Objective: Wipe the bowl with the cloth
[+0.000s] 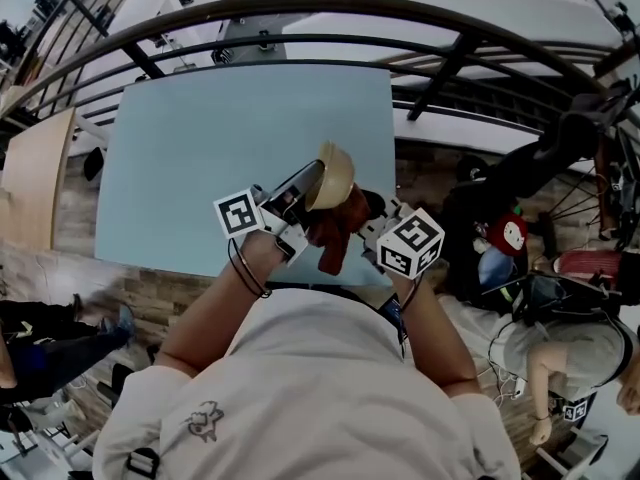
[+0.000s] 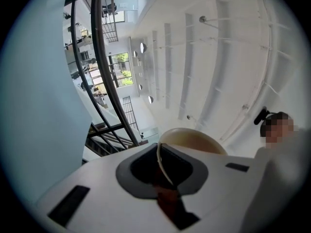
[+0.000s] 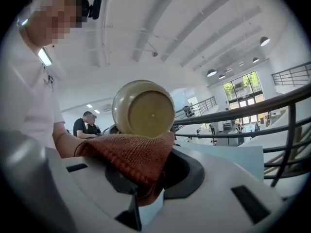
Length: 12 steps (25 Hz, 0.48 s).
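A tan bowl (image 1: 333,175) is held tilted on its side above the near edge of the pale blue table (image 1: 220,138). My left gripper (image 1: 303,186) is shut on its rim; in the left gripper view the thin rim runs between the jaws (image 2: 164,169) and the bowl (image 2: 194,141) opens beyond them. A rust-red cloth (image 1: 336,230) hangs from my right gripper (image 1: 356,220), just below and right of the bowl. In the right gripper view the cloth (image 3: 129,154) is clamped in the jaws (image 3: 141,183) and lies against the bowl's underside (image 3: 145,108).
A dark curved railing (image 1: 300,13) runs behind the table. Bags and gear (image 1: 520,258) lie on the floor at the right. A wooden tabletop (image 1: 35,178) stands at the left. Two people (image 3: 86,123) stand in the distance.
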Tool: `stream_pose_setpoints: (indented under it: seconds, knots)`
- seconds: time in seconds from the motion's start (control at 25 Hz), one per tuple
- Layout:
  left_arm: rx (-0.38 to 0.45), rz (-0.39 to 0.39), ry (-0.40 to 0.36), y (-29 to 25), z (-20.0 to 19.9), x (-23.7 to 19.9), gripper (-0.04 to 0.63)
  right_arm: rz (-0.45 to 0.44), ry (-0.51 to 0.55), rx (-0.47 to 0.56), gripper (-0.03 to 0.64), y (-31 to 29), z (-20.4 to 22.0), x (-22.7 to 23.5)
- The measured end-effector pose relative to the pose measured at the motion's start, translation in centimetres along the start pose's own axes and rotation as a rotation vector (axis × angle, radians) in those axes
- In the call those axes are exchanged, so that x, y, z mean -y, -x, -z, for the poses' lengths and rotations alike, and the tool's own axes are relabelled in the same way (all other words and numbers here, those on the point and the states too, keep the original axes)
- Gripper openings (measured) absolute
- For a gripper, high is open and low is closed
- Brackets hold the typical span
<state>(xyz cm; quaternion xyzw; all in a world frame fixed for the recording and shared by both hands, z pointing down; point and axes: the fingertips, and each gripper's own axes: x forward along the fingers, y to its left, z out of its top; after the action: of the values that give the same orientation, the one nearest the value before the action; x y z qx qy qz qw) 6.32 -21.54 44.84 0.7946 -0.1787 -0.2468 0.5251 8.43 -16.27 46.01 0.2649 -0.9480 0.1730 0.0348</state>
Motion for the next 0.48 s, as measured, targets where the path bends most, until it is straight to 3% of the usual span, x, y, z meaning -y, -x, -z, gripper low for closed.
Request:
stream_pose_setpoints:
  seconds: [0.2, 0.4, 0.48]
  knots:
    - [0.028, -0.126, -0.022, 1.4, -0.9, -3.3, 0.032, -0.040, -0.001, -0.005, 0.084, 0.3, 0.8, -1.3]
    - [0.016, -0.235, -0.042, 3.3, -1.4, -6.0, 0.026, -0.017, -0.030, 0.029, 0.084, 1.4, 0.6, -0.5]
    - [-0.015, -0.277, -0.106, 4.0, -1.5, -6.6, 0.025, 0.003, -0.038, 0.051, 0.084, 2.1, 0.2, 0.3]
